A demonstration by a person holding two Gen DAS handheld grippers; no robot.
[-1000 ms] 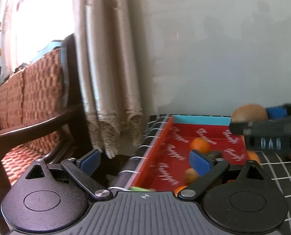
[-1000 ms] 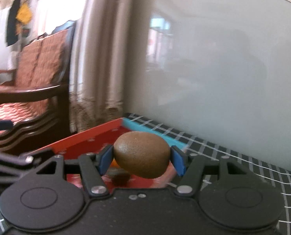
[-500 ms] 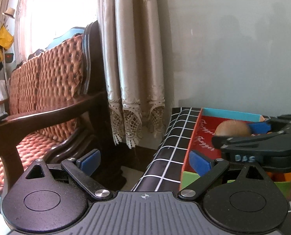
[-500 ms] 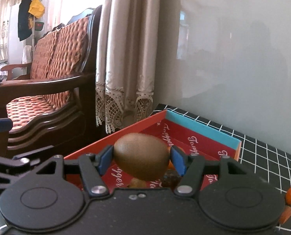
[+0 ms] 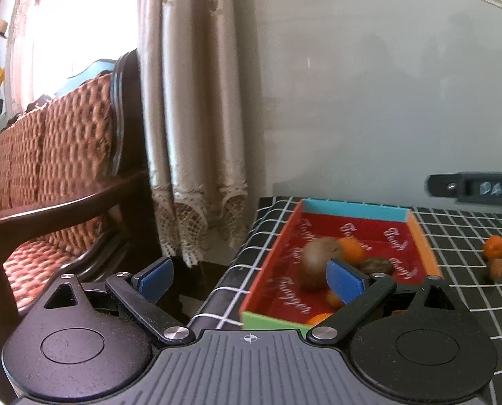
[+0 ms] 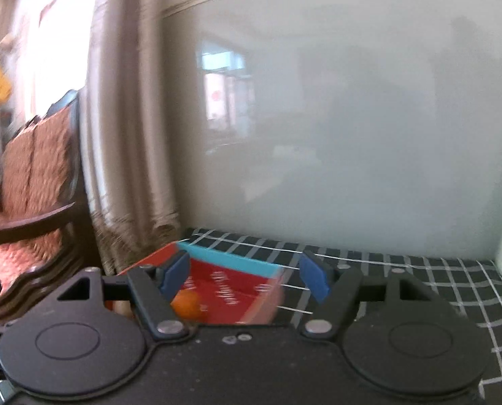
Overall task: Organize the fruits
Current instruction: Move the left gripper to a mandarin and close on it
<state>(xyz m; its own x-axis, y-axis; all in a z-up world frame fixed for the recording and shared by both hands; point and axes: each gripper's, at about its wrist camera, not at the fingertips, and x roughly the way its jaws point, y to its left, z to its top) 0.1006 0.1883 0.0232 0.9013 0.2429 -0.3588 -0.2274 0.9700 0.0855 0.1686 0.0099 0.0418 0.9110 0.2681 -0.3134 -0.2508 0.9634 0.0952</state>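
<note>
While the right gripper (image 6: 244, 278) spreads its blue pads with nothing between them, its jaws are opening above the near corner of the red tray (image 6: 237, 295), and an orange fruit (image 6: 185, 303) shows just behind its left finger. From the left wrist view, the left gripper (image 5: 249, 278) stands released and empty, one pad out over the table's edge and the other in front of the tray's contents.

Inside the tray (image 5: 352, 207), a brown kiwi (image 5: 313, 265) lies blurred, apparently not yet settled, touching an orange (image 5: 352, 249) and close to a darker fruit (image 5: 375, 266); smaller orange pieces sit by the green front wall. The kiwi is well clear of both sets of pads.

My chief worry is that the kiwi, if it is rolling, knocks the smaller fruit about or rides up the low side wall. The tray also sits near the edge of the checked tablecloth (image 5: 470, 290), so a bump from either tool could push it toward the drop by the curtain (image 5: 197, 135).

Farther right on the cloth, two small orange fruits (image 5: 494, 253) wait outside the tray, well apart from both grippers, so sorting looks unfinished.
</note>
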